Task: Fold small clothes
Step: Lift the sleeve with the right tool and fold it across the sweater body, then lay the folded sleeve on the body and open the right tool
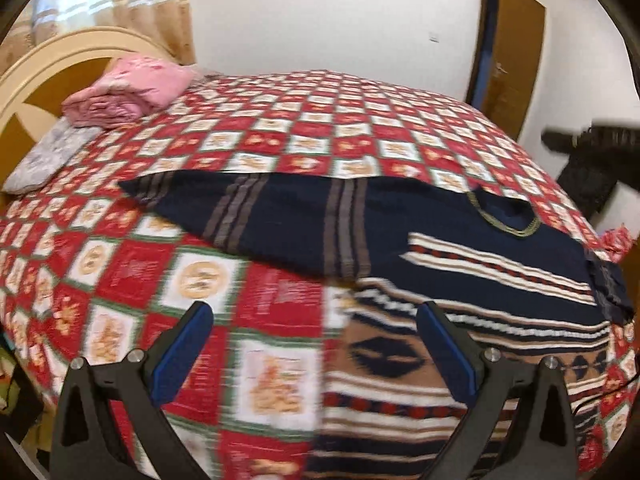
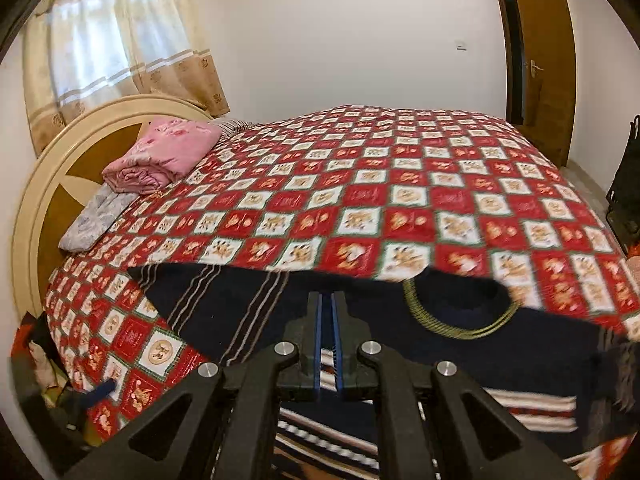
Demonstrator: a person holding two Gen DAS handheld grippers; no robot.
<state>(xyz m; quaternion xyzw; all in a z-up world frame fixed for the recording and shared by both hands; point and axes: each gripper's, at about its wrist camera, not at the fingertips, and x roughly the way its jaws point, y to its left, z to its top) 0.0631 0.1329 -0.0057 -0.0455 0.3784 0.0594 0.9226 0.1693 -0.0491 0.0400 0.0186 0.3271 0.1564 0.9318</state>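
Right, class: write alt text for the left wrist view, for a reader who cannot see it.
An open left gripper hovers above a navy patterned sweater spread on a bed with a red checked bedspread; one striped sleeve stretches left. A folded pink blanket sits near the cream headboard.

Your sweater (image 1: 460, 240) is matt knitted wool; the quilt (image 1: 280, 128) under it is printed cloth. Your fingers (image 1: 448, 344) carry smooth blue pads on matt black plastic.
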